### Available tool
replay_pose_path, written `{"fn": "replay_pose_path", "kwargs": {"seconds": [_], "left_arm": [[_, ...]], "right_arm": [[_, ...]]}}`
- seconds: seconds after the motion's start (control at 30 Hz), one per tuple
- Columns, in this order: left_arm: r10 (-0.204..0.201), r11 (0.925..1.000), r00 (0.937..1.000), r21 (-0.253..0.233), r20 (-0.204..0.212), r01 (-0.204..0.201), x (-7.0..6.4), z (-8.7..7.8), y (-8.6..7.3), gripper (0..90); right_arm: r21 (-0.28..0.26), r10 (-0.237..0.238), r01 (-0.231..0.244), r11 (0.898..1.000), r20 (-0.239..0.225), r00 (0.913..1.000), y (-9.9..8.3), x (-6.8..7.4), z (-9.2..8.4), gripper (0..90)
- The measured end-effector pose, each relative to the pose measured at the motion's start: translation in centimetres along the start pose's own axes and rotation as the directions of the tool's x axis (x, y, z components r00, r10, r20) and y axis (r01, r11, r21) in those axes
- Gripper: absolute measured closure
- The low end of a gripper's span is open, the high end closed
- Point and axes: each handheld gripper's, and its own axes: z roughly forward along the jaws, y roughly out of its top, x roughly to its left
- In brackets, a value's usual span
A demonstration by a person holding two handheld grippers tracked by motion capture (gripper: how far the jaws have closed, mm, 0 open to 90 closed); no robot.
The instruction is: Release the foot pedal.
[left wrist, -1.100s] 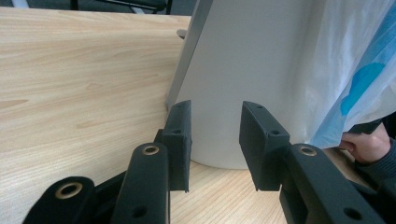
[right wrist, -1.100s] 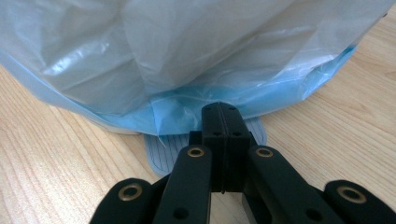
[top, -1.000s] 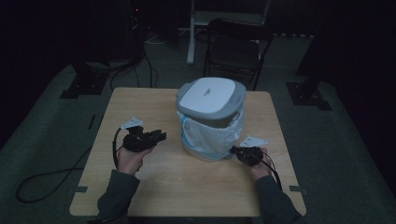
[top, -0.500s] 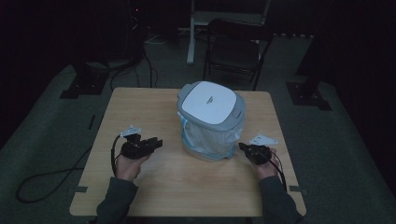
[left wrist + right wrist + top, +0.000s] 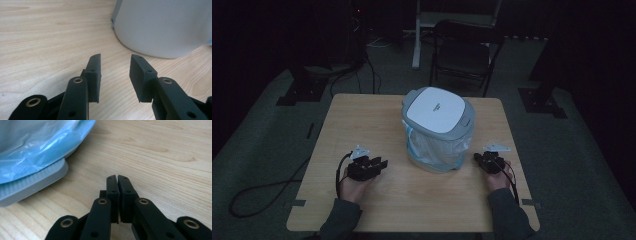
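The small grey bin point(image 5: 438, 131), lidded in white and lined with a pale blue bag point(image 5: 432, 152), stood near the middle of the desk point(image 5: 362, 115), and both hands rested on the wood on either side of it, so the work looked to be at a pause beside the bin and not in a grasp. From the bin, the left tool point(image 5: 379, 165) lay at about eight o'clock, clear of it, and the right tool point(image 5: 477, 159) at about four o'clock, just beside its base. Any next move would call for the right tool to part its jaws first, then for one of them to reach the bag's edge or the lid. The left gripper view showed the left tool point(image 5: 114, 76) spread open and empty, with the bin's smooth grey wall point(image 5: 162, 25) at one o'clock. The right gripper view showed the right tool point(image 5: 117, 185) pressed closed on nothing, and, at ten o'clock, the crinkled bag point(image 5: 42, 142) hanging over the ribbed foot point(image 5: 32, 186), a detail too dim to read from the high view.
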Motion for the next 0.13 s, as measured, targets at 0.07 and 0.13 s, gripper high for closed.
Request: {"fn": "replay_pose_path", "kwargs": {"seconds": [0.07, 0.13], "left_arm": [[0.004, 1.0000, 1.0000, 0.002, -0.004, -0.004, 0.03, 0.06, -0.13, 61.9], [0.002, 1.0000, 1.0000, 0.005, -0.008, -0.002, 0.13, 0.21, -0.34, 61.9]], "right_arm": [[-0.003, 0.008, -0.007, 1.000, 0.001, 1.0000, 0.02, -0.08, 0.06, 81.9], [-0.005, 0.022, -0.021, 1.000, 0.014, 0.9997, 0.20, -0.21, 0.30, 64.6]]}}
